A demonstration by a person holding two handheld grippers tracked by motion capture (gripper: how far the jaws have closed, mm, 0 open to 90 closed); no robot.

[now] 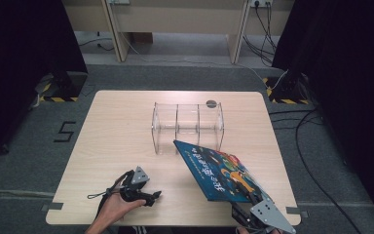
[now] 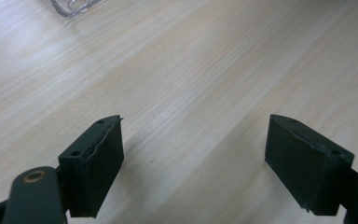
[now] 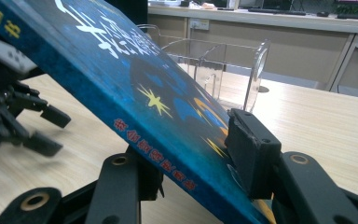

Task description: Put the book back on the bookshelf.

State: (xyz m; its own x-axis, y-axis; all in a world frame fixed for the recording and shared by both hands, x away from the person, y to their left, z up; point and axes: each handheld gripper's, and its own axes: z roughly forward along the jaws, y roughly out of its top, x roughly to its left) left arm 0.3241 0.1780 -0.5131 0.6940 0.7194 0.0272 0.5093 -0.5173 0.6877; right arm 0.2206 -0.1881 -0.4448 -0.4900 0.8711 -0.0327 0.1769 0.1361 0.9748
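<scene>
A blue picture book (image 1: 219, 173) with bright cartoon art is tilted over the table's front right, its far corner raised toward a clear three-bay organiser (image 1: 187, 126). My right gripper (image 1: 252, 199) is shut on the book's near edge; in the right gripper view its jaws (image 3: 200, 158) clamp the book (image 3: 135, 93) from both sides, with the organiser (image 3: 219, 70) behind it. My left gripper (image 1: 153, 197) rests low at the front left of the table, held by a hand. In the left gripper view it (image 2: 193, 140) stands open over bare wood, a corner of the organiser (image 2: 72, 5) at top left.
The light wooden table (image 1: 121, 136) carries a small dark disc (image 1: 211, 103) behind the organiser. Black curtains flank both sides. Cables (image 1: 302, 131) trail on the grey floor at the right, and a "5" mark (image 1: 64, 131) lies on the floor at the left.
</scene>
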